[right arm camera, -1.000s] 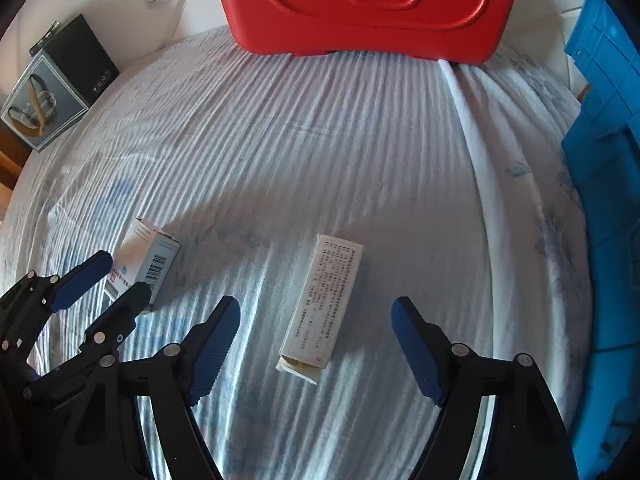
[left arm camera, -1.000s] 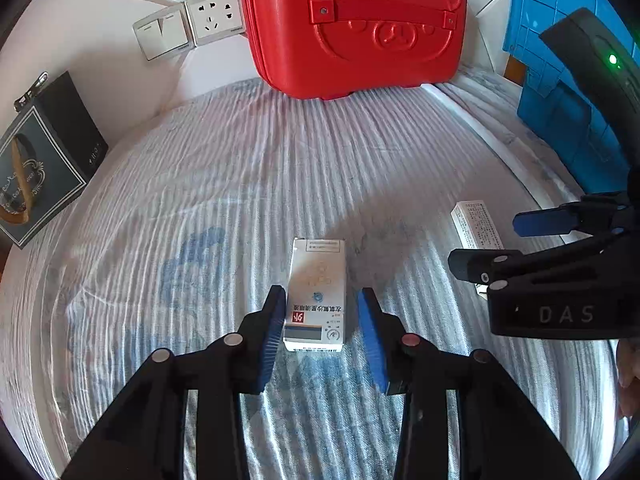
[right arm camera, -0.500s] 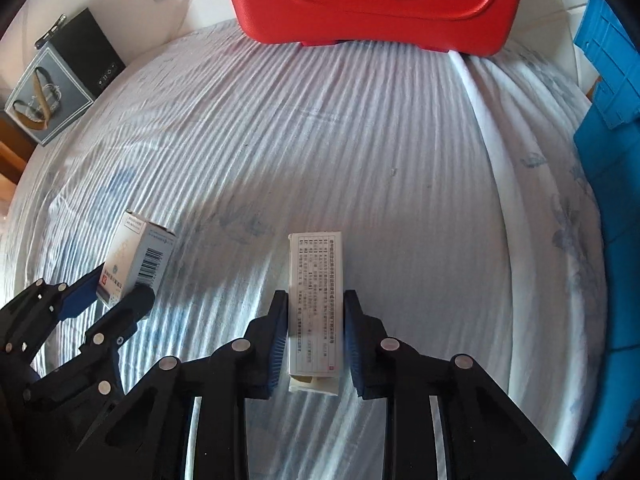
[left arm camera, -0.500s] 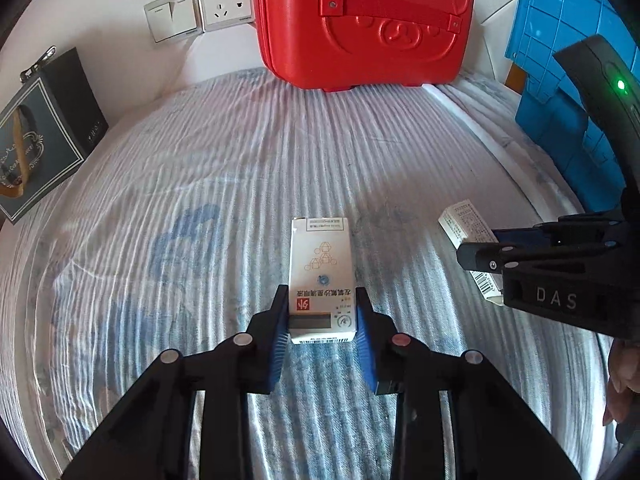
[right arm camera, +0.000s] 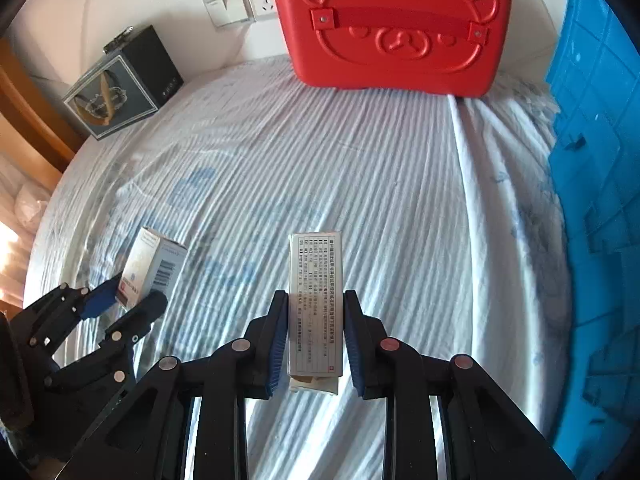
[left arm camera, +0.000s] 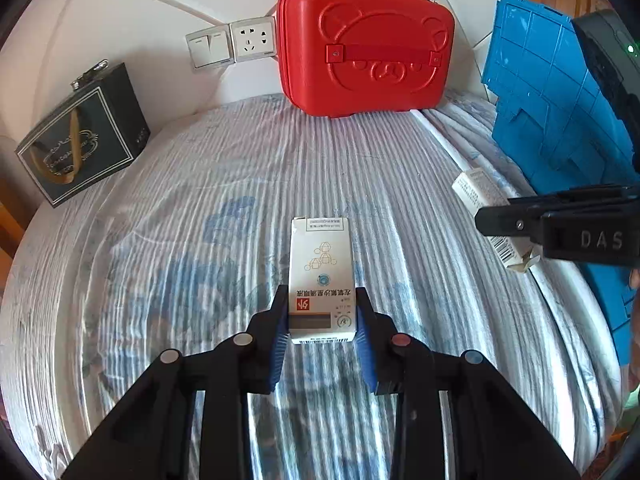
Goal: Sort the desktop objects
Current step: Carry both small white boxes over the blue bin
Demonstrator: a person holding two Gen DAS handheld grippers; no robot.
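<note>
Gripping with both tools, we had the left hand-held gripper (left arm camera: 322, 316) closed on a white cardboard medicine box with a red mark (left arm camera: 322, 280), and the right hand-held gripper (right arm camera: 316, 334) clamped on a long white printed carton (right arm camera: 316, 304). Both boxes were above the striped white-blue bedsheet (right arm camera: 380, 184), a red bear-embossed plastic case (left arm camera: 366, 48) standing beyond them.

The left gripper (left arm camera: 322, 322) clamps a white medicine box (left arm camera: 322, 276); ahead stands a red case (left arm camera: 366, 50), and to its right the right gripper (left arm camera: 516, 224) grips a narrow carton (left arm camera: 480, 196)
</note>
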